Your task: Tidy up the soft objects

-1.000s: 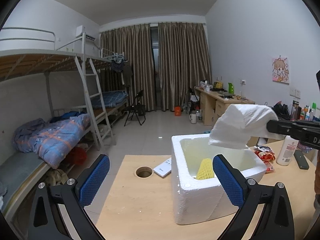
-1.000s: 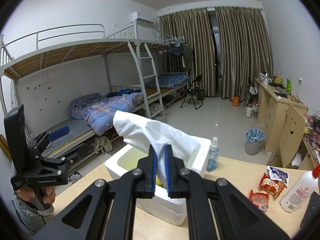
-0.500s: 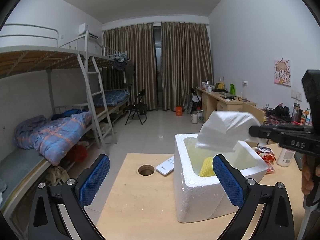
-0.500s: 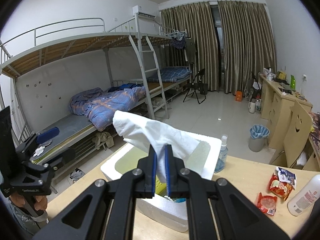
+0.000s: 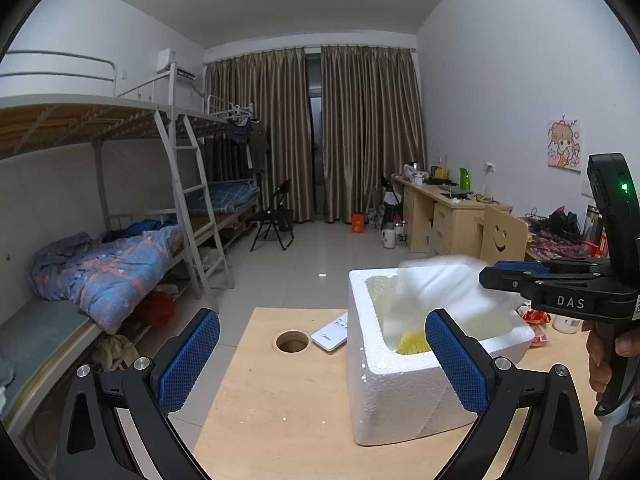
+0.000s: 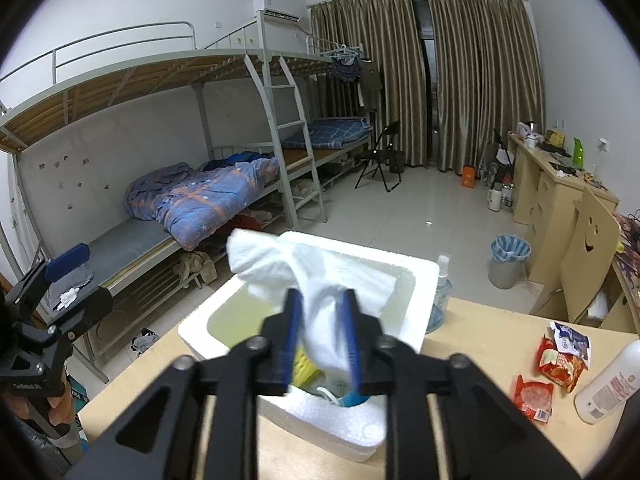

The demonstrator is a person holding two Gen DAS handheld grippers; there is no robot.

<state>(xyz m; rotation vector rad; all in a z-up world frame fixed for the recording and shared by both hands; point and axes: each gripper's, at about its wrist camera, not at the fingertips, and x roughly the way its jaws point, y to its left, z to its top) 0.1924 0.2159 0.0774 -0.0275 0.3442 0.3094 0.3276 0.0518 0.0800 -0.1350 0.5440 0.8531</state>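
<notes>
A white foam box (image 5: 404,388) stands on the wooden table; it also shows in the right wrist view (image 6: 336,408). A white cloth (image 6: 308,276) hangs between the fingers of my right gripper (image 6: 319,338), over the box's opening; the jaws have parted and the cloth looks loose and blurred. The cloth (image 5: 436,284) shows in the left wrist view too. A yellow soft item (image 5: 412,340) lies inside the box. My left gripper (image 5: 320,364) is open and empty, in front of the box.
A white remote (image 5: 330,330) and a round cable hole (image 5: 293,341) lie left of the box. Snack packets (image 6: 560,360), a white bottle (image 6: 612,380) and a spray bottle (image 6: 440,296) sit on the table. Bunk beds stand at the left.
My right gripper has moved down over the box and its jaws have opened. The cloth has dropped lower, toward the box's opening. My left gripper stays open.
</notes>
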